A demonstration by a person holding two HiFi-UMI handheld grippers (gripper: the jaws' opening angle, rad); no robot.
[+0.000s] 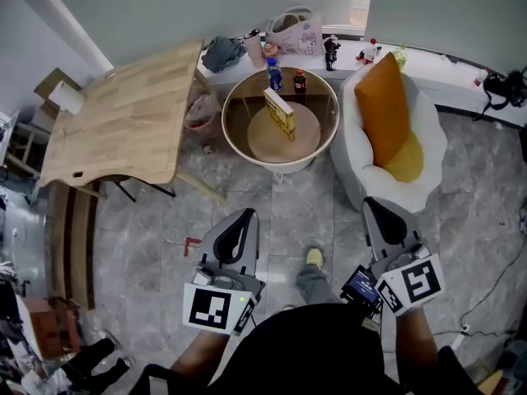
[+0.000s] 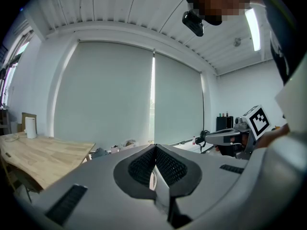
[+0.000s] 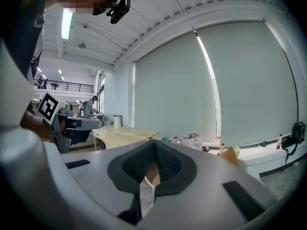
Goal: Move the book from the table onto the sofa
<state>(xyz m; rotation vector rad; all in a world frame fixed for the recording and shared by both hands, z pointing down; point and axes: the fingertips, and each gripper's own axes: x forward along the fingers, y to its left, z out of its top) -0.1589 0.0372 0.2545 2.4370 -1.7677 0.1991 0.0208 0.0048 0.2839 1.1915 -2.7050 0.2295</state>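
A yellow book [image 1: 280, 112] stands on edge on the round table [image 1: 319, 138], straight ahead across the tiled floor. To the table's right is the white sofa seat [image 1: 428, 151] with an orange cushion [image 1: 384, 105] leaning in it; the cushion's tip [image 3: 231, 153] also shows in the right gripper view. My left gripper [image 1: 244, 216] and right gripper [image 1: 375, 204] are held low and close to my body, well short of the table. Both point toward it. The left gripper [image 2: 154, 148] has its pads together with nothing between them, and the right gripper [image 3: 153, 143] is the same.
A large wooden table [image 1: 123, 113] stands at the left, a roll of paper [image 1: 66, 97] at its far corner. Two bottles [image 1: 274, 74] stand behind the book. A window ledge [image 1: 428, 60] holds a bag [image 1: 295, 31] and small items. My foot [image 1: 314, 258] is on the floor between the grippers.
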